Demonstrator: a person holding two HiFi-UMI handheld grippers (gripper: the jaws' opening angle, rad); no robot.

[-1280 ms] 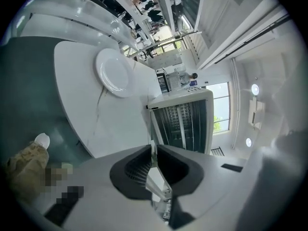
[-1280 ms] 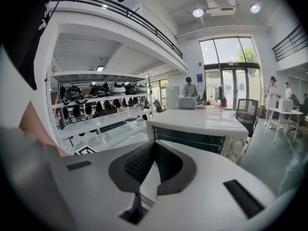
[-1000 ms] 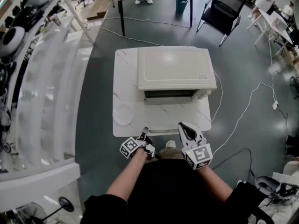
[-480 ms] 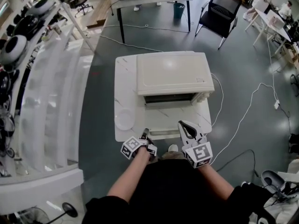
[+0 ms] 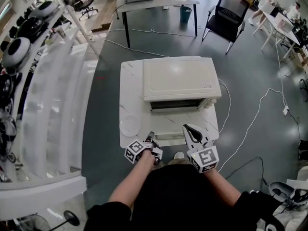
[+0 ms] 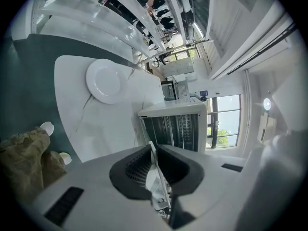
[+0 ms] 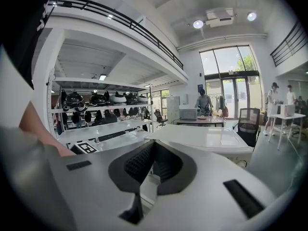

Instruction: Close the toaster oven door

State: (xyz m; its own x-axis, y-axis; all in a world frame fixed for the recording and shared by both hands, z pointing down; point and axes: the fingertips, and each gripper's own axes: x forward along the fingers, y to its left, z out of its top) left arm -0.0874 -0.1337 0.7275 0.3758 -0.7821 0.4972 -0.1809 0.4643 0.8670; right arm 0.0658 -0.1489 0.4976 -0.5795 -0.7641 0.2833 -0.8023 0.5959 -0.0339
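**Head view: door hanging open, left tool on its free edge**

The toaster oven (image 5: 180,78) is seen mid-frame on a white bench (image 5: 130,81). Its door (image 5: 168,136) is dropped open towards the lower edge of the frame, so that the free edge lies just above the two tools. The left tool (image 5: 149,138) is set at the left end of that edge. In the left gripper view the door (image 6: 155,170) is shown edge-on as a thin pale strip, and the left tool (image 6: 153,153) is pinched on it. The wire rack (image 6: 185,129) can be made out beyond, inside the open cavity.

The right tool (image 5: 188,130) is held near the right end of the edge. In the right gripper view the right tool (image 7: 151,143) is pressed together with nothing caught in it. Whether it touches the door cannot be told.

A plate (image 5: 129,125) lies on the bench to the left, apart from the door.

The door is judged to be a stiff, fairly light panel hinged at its lower edge, so it can only be swung up along an arc. Its thin, smooth rim is likely to slip in a pinch. A hold at one corner may also twist it, so the free edge would be better taken nearer its middle, or supported from below by the second tool. A sprung hinge may snap the door shut at the end, so the last part should be eased.
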